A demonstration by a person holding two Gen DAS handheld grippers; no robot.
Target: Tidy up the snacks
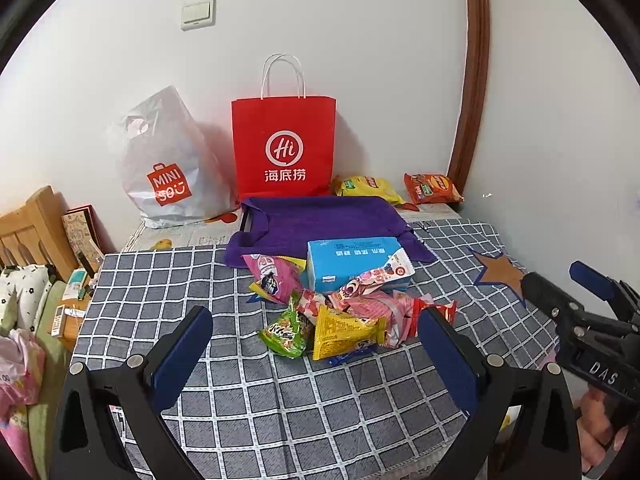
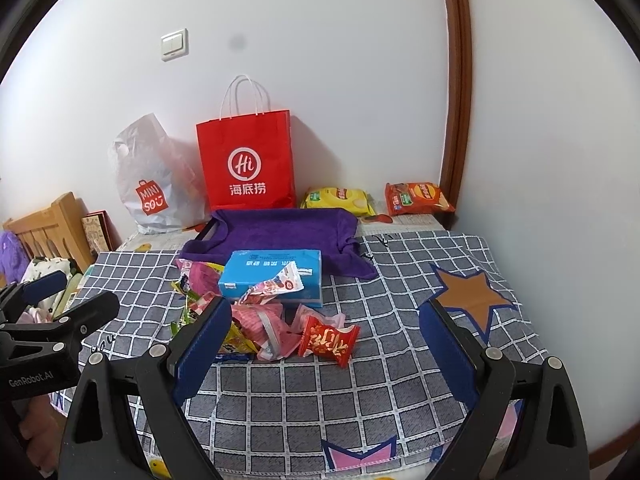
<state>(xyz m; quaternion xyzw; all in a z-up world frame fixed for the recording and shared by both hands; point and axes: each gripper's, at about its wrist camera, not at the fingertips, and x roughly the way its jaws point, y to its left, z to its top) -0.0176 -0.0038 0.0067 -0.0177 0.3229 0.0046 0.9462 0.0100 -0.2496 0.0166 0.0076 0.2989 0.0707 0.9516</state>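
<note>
— How are my tongs?
— Left gripper [image 1: 316, 344] and right gripper [image 2: 326, 344] both spread wide, empty.
— The snacks?
— I see the snack pile [image 1: 340, 312] on the checkered cloth [image 1: 160, 292], before the blue tissue pack [image 1: 352, 260].

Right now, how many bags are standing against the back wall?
2. A white plastic bag on the left and a red paper bag beside it, behind the purple cloth. Two chip packets lie further right; not counted.
</note>
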